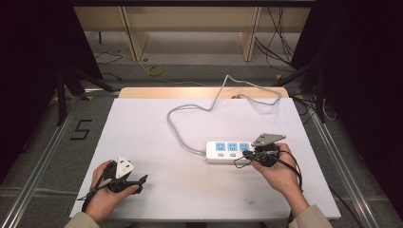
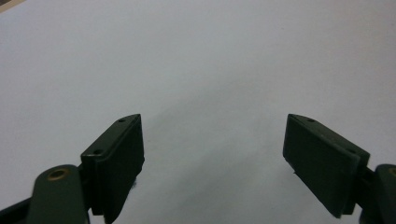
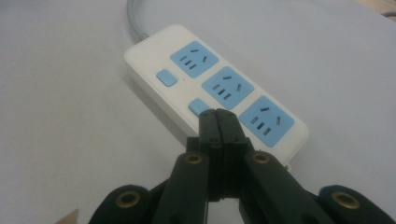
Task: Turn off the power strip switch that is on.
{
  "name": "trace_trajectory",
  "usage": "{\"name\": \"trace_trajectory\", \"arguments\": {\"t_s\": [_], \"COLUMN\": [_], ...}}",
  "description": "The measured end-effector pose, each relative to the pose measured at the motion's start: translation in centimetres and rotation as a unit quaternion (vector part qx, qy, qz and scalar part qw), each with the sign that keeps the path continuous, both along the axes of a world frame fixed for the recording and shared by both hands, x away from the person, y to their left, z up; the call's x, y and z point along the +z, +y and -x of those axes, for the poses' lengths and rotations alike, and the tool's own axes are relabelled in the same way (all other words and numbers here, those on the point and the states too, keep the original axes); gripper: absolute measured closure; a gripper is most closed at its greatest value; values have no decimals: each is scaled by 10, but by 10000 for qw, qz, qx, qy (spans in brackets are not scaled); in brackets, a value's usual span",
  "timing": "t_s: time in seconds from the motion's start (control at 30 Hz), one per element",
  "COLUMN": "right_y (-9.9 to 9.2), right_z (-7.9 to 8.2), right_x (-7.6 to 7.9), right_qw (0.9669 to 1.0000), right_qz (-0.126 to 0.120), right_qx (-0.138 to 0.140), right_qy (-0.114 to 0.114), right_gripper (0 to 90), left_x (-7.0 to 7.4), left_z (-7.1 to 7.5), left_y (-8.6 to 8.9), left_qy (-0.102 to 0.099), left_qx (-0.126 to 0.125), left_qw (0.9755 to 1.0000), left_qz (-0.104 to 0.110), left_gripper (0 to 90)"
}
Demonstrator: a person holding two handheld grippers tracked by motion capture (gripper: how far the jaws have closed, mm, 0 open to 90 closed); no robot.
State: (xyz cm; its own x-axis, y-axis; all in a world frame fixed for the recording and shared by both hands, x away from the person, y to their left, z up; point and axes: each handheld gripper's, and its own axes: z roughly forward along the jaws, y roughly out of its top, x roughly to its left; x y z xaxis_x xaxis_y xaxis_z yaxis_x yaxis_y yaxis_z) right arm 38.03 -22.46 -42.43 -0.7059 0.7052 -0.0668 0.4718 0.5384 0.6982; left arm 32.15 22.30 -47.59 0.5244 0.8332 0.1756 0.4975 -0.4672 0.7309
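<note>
A white power strip (image 1: 228, 152) with three blue sockets lies right of centre on the white table (image 1: 142, 128), and its grey cable (image 1: 190, 107) loops away to the far edge. In the right gripper view the strip (image 3: 154, 56) runs diagonally, with two blue switches along its near side. My right gripper (image 3: 217, 113) is shut with nothing between the jaws. Its tips rest at the near edge of the middle switch (image 3: 197, 106); whether they press it I cannot tell. From above, that gripper (image 1: 247, 154) sits at the strip's right end. My left gripper (image 1: 140, 180) lies at the front left, open and empty (image 2: 215, 119).
The grey cable (image 3: 135, 18) leaves the strip's far end. Beyond the table stand wooden shelving (image 1: 190, 19) and loose floor cables (image 1: 154, 71). A black "5" (image 1: 81, 129) marks the floor at the left. Metal rails run along both sides of the table.
</note>
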Motion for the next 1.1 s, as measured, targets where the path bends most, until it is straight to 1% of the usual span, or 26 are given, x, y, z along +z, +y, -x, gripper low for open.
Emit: {"name": "trace_trajectory", "arguments": {"t_s": [1.1], "right_y": [13], "right_z": [-9], "right_x": [3], "right_qw": [9998], "right_qz": [83], "right_qx": [152], "right_qy": [43], "right_gripper": [900], "left_x": [-1], "left_z": [0], "left_y": [-1], "left_qy": [0], "left_qx": [-8], "left_qw": [10000], "left_qz": [11], "left_gripper": [201]}}
